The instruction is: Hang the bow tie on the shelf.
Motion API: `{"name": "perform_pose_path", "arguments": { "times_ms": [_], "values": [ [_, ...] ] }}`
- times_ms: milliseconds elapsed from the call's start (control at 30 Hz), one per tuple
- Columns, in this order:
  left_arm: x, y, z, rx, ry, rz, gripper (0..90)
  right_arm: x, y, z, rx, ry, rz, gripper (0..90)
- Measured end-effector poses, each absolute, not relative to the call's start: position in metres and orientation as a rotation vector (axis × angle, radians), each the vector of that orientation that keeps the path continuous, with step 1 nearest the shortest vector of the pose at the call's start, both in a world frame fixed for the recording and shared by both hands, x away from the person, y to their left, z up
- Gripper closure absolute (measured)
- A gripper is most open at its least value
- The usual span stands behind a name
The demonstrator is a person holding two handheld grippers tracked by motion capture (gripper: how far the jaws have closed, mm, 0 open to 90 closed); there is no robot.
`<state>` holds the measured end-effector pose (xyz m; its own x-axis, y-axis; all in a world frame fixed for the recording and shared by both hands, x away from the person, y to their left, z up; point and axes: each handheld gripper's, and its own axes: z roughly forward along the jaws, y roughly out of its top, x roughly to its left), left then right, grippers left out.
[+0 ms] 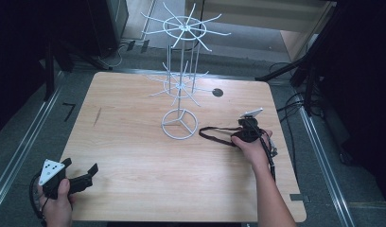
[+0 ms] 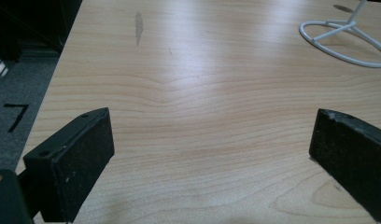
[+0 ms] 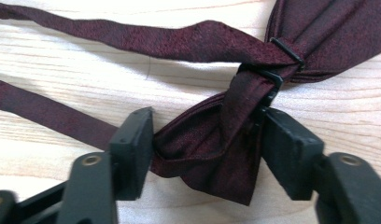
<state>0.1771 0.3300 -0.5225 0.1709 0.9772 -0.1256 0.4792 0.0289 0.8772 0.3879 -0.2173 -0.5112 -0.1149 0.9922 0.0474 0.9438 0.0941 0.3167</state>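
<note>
I see the worktop [image 1: 134, 156], pale wood, with the white wire rack [image 1: 180, 85] standing toward its far middle on a ring base. Near the right edge lies the bow tie [image 3: 216, 140], dark maroon cloth, its strap [image 1: 211, 132] looping left across the wood toward the rack's base.

My right gripper [image 1: 248, 128] is down on the bow tie — in the right gripper view the knot and one wing sit between the jaws, both pads pressed against the bunched fabric, so it grips the tie. A small black clasp [image 3: 285, 50] shows on the band just above the knot.

My left gripper [image 1: 82, 177] sits at the near left corner, just over the wood, well apart from the tie — its jaws stand wide with bare worktop between them.
</note>
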Motion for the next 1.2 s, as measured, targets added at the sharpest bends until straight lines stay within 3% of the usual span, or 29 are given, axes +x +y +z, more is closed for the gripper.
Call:
{"name": "perform_pose_path", "arguments": {
  "times_ms": [67,100,333,733,1200],
  "values": [
    [0.177,0.33,-0.522,1.583,1.435,0.724,0.4,0.387,-0.217,-0.511,1.952,2.189,0.409,46.4],
    [0.177,0.33,-0.522,1.584,1.437,0.723,0.4,0.386,-0.219,-0.51,1.933,2.194,0.426,57.7],
    [0.177,0.33,-0.523,1.581,1.438,0.722,0.4,0.381,-0.223,-0.509,1.877,2.22,0.438,78.3],
    [0.177,0.33,-0.523,1.581,1.439,0.722,0.4,0.377,-0.225,-0.498,1.821,2.157,0.587,80.9],
    [0.177,0.331,-0.523,1.577,1.436,0.721,0.4,0.374,-0.215,-0.458,1.769,2.064,0.874,80.6]
  ]
}}
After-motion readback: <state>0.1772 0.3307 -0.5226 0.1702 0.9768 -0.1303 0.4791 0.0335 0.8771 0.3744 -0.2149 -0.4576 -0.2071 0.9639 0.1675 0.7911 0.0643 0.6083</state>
